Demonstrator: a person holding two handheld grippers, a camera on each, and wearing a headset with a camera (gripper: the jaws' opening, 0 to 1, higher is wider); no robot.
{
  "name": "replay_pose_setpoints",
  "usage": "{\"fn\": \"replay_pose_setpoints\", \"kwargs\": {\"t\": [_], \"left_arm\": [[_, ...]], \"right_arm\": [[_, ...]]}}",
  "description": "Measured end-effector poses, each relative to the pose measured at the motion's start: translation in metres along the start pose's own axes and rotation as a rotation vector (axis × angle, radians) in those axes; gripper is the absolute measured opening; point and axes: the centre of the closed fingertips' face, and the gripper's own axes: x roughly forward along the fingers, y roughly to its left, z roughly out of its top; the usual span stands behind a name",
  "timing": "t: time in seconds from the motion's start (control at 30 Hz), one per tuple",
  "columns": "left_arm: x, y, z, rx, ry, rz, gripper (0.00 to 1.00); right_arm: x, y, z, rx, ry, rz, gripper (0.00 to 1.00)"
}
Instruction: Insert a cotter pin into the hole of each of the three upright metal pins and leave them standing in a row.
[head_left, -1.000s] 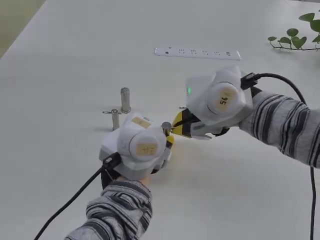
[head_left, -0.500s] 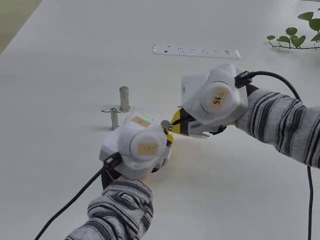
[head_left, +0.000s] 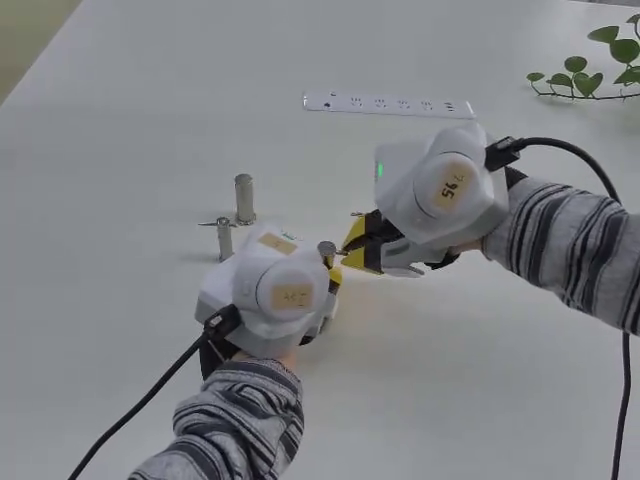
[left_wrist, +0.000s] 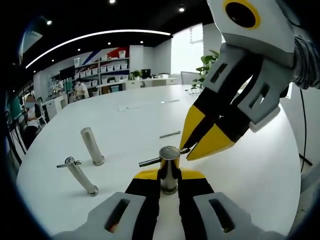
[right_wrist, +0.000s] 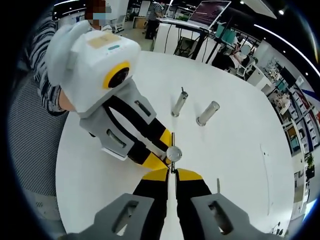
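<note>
Landmark: the held metal pin (left_wrist: 169, 165), upright, mid-table.

- Far left of it: finished metal pin (head_left: 225, 238), standing, with a fitted cotter pin (left_wrist: 67, 162) across its top.
- Just behind that one, also left of the landmark: bare metal pin (head_left: 244, 198), standing. No cotter in it.
- At the landmark, near side: left gripper (left_wrist: 170, 176), jaws clamped on the shank below the head.
- Through the landmark's head: cotter pin (left_wrist: 149, 161), its tip poking out on the left side.
- Immediately right: right gripper (right_wrist: 172, 176), yellow tips pinched shut on the cotter's other end, close against the head.
- Beyond the landmark: spare cotter pin (left_wrist: 170, 134), flat on the white table (head_left: 120, 150).
- Well beyond, rightward: power strip (head_left: 388, 104), then a plant (head_left: 590, 75) at the table edge.

Judgement: this looks like the second of three insertions, nearly seated. The next move calls for a straight push along the hole's axis until the cotter sits home, then letting go of it. After that the pin wants standing in line with the other two. The spare cotter presumably goes to the bare pin.
</note>
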Motion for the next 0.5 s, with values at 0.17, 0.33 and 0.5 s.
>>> {"fn": "replay_pose_setpoints", "kwargs": {"t": [0.17,0.33,0.5], "left_arm": [[-0.0003,0.0001,-0.0001,0.002,0.0,0.001,0.09],[-0.0004,0.0002,0.0,0.004,0.0,0.002,0.09],[-0.0009,0.0002,0.0001,0.002,0.001,0.003,0.09]], "right_arm": [[-0.0002,-0.0005,0.003,-0.007,-0.004,-0.004,0.0],[0.0008,-0.0004,0.0054,-0.009,-0.002,-0.004,0.0],[0.0005,-0.0005,0.0044,-0.014,0.003,-0.003,0.0]]}}
